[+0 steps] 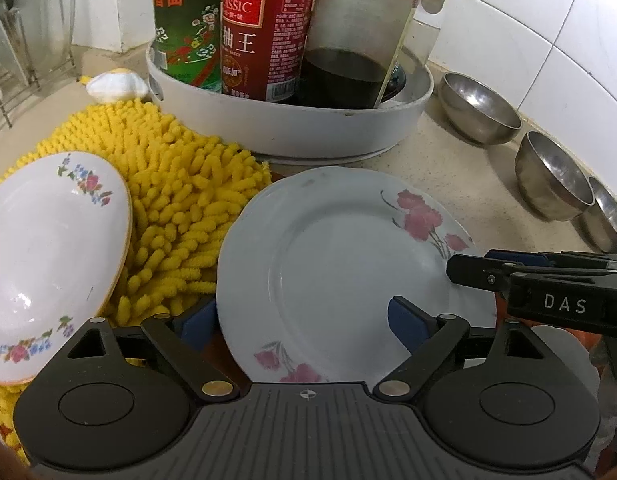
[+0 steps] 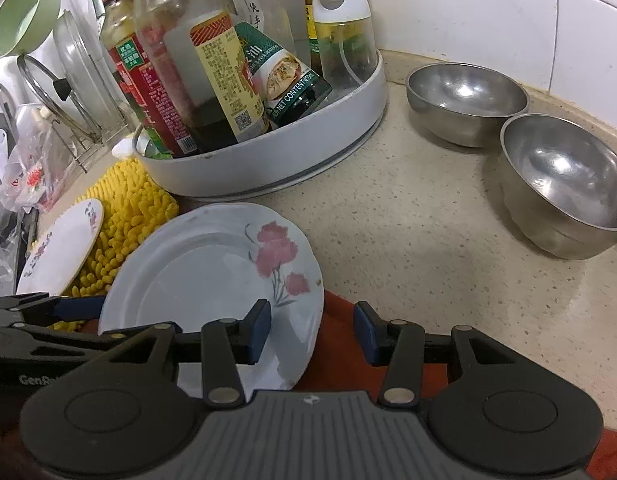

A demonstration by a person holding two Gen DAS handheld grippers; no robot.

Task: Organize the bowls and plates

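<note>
- The round tray (image 2: 268, 168) of bottles stands beyond both claws; we steer clear.
- The blue plate (image 1: 340, 264) lies between our left claw's (image 1: 304, 320) wide, empty jaws; we centre its rim.
- The steel bowls (image 2: 464, 100) wait right of our right claw (image 2: 312, 332); narrower, empty.

Left gripper (image 1: 302, 322) stood open astride the pink-flowered plate's (image 1: 340, 264) near rim. Second floral plate (image 1: 48, 256) lay at nine o'clock on yellow mat (image 1: 180, 208); steel bowls (image 1: 478, 108) at two o'clock.
</note>
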